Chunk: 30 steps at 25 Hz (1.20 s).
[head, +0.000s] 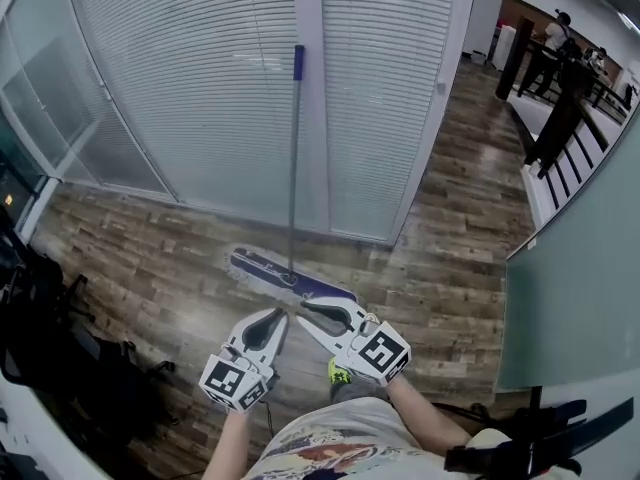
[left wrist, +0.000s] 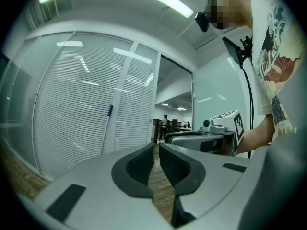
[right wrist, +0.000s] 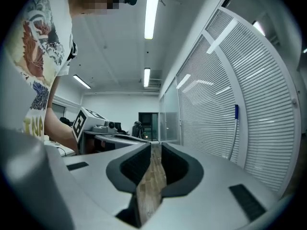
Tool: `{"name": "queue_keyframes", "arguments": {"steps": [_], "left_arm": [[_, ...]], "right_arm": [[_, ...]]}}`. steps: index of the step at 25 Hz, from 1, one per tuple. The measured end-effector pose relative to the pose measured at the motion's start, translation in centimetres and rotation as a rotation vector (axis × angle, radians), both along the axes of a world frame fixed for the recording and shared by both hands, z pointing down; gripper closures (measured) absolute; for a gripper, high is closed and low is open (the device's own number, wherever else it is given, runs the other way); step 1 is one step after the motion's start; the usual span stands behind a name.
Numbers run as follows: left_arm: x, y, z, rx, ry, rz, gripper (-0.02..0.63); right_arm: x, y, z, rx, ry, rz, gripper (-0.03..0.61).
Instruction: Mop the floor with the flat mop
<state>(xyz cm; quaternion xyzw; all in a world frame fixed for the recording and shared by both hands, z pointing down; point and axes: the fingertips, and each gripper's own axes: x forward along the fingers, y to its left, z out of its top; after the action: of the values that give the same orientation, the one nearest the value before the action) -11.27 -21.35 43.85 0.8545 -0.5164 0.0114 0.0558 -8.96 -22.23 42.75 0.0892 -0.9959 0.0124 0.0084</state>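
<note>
The flat mop stands on the wood floor, its blue-and-white head lying flat. Its thin grey handle leans against the white post of the blind-covered glass wall, with a blue grip on top. My left gripper and right gripper are side by side just in front of the mop head, tips nearly meeting, both shut and empty. The handle is at the left in the left gripper view and at the right in the right gripper view. Neither gripper touches the mop.
A glass wall with white blinds runs across the front. A frosted glass panel closes the right side. Dark bags and chair parts crowd the left. People stand by desks far back right. My green shoe is below the grippers.
</note>
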Motion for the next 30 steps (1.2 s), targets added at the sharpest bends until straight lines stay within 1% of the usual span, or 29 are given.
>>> {"name": "queue_keyframes", "arguments": {"steps": [4, 7, 9, 14, 19, 23, 25, 27, 30], "left_arm": [[0.4, -6.3, 0.1, -0.001, -0.024, -0.011, 0.598], [0.7, -9.6, 0.4, 0.006, -0.062, -0.035, 0.597], [0.5, -11.7, 0.4, 0.004, -0.074, -0.049, 0.595], [1.4, -15.0, 0.7, -0.015, -0.108, -0.045, 0.575], [0.3, -18.1, 0.6, -0.024, -0.131, -0.040, 0.557], [-0.5, -20.0, 0.7, -0.035, -0.170, -0.023, 0.534], [-1.4, -21.6, 0.6, -0.030, -0.166, -0.017, 0.517], [-2.4, -23.7, 0.5, -0.024, -0.157, -0.011, 0.505], [-4.1, -26.1, 1.1, -0.021, -0.164, 0.001, 0.488]], "right_arm": [[0.1, -6.3, 0.2, -0.025, 0.006, -0.026, 0.517], [0.3, -9.9, 0.9, -0.048, 0.010, -0.055, 0.515], [-0.1, -12.3, 1.0, -0.056, 0.012, -0.064, 0.515], [-0.4, -15.6, -0.1, -0.059, -0.027, -0.069, 0.515], [-1.7, -19.0, -0.4, -0.076, -0.034, -0.030, 0.515], [-2.6, -21.5, -0.3, -0.082, -0.024, 0.022, 0.515], [-3.4, -23.1, -0.4, -0.082, -0.025, 0.037, 0.512], [-4.4, -25.1, -0.5, -0.077, -0.014, 0.061, 0.503], [-5.7, -27.5, -0.2, -0.068, 0.006, 0.103, 0.465]]}}
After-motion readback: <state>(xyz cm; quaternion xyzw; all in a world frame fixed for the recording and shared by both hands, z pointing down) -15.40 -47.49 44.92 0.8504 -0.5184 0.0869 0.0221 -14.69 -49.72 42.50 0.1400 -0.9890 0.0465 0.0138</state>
